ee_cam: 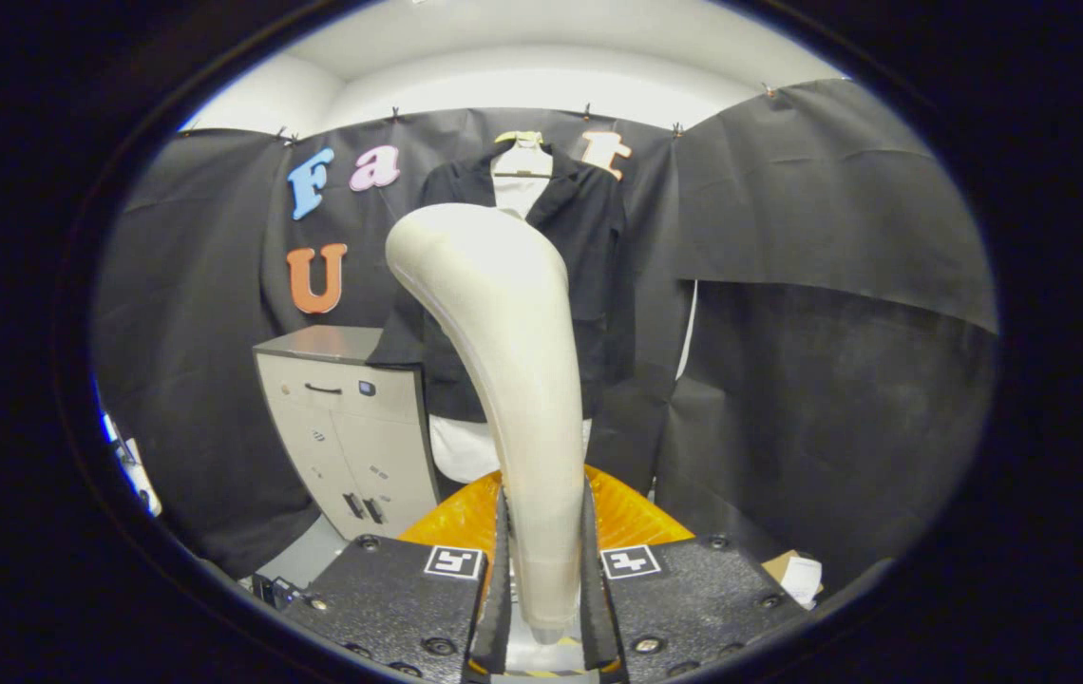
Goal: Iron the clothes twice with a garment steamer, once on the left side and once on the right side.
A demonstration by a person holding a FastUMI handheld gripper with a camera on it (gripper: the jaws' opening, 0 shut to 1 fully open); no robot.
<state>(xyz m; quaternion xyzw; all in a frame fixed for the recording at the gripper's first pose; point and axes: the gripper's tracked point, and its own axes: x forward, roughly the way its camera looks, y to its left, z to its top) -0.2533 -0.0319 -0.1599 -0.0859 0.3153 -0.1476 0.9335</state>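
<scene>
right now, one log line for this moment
gripper shut on steamer | steamer upright, head toward jacket | jacket hanging beyond fingers

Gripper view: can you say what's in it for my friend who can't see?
The hand-held gripper is shut on a pale garment steamer, its head raised toward a dark jacket hanging on the booth wall. A grey cabinet stands beside the jacket.

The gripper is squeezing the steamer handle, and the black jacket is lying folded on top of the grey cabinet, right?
Not quite. In the gripper view the gripper does squeeze the steamer handle, but the black jacket hangs on a hanger against the wall, beside the grey cabinet.
</scene>
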